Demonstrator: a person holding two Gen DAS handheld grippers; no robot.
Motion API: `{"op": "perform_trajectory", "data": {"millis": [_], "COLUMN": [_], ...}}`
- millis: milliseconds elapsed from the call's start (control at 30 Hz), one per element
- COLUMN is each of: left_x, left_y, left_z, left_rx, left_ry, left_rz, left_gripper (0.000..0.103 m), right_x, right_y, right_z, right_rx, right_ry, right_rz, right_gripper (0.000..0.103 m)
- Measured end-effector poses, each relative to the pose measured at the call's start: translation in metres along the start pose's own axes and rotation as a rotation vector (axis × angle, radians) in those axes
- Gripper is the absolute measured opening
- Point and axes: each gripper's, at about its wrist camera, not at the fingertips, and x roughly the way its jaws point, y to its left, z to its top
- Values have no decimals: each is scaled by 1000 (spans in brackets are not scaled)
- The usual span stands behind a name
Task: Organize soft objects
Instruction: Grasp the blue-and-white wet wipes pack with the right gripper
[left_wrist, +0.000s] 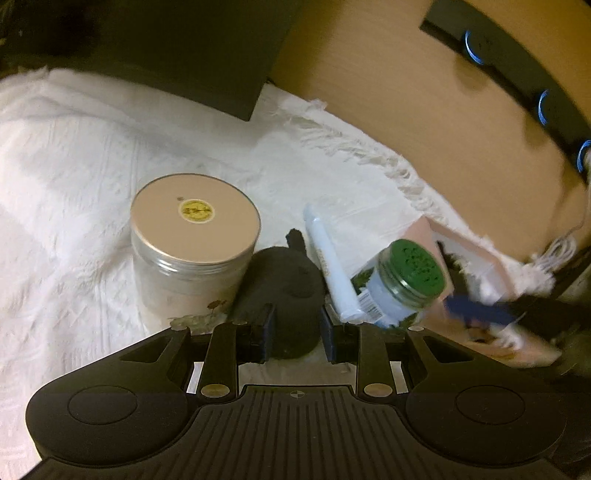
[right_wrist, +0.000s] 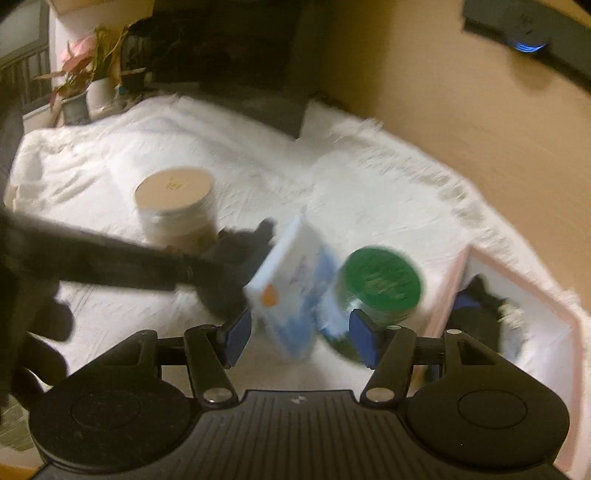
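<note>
Pink potted plant (right_wrist: 79, 70) (right wrist view only) beyond white cloth (right_wrist: 240, 147)

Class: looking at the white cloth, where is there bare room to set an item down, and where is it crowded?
Free: the white cloth left of and behind the tan-lidded jar. Crowded: the dark soft item, white packet, green-lidded jar and pink box sit tightly together.

White fringed cloth (left_wrist: 92, 155) spread over the surface. On it: big jar (left_wrist: 194, 251) with tan lid, dark soft thing (left_wrist: 284, 291) just beside, white packet (left_wrist: 334, 266), green-lidded jar (left_wrist: 402, 280), pink box (right_wrist: 517, 295) at the right edge.
</note>
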Motion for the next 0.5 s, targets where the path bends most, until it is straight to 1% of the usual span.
{"op": "perform_trajectory", "data": {"millis": [100, 167, 233, 267, 300, 400, 433, 500], "left_x": [-2, -2, -1, -1, -3, -12, -16, -23], "left_y": [-1, 3, 8, 10, 11, 17, 19, 23], "left_z": [-4, -6, -10, -13, -15, -20, -21, -23], "left_rx": [38, 41, 31, 27, 26, 22, 22, 26], "left_ry": [3, 24, 48, 59, 65, 69, 68, 64], "left_rz": [15, 12, 5, 3, 1, -16, -22, -23], "left_gripper": [29, 29, 29, 29, 29, 29, 29, 29], "right_x": [-6, 3, 26, 40, 59, 107, 122, 141], "right_y": [-8, -9, -9, -10, -12, -19, -17, -12], "right_z": [26, 52, 79, 90, 103, 122, 123, 121], "right_rx": [15, 24, 36, 43, 58, 105, 114, 109], "right_ry": [-29, -13, 33, 61, 95, 188, 225, 272], "right_rz": [20, 40, 62, 74, 85, 105, 120, 117], "right_gripper": [60, 58, 38, 22, 15, 15, 14, 14]}}
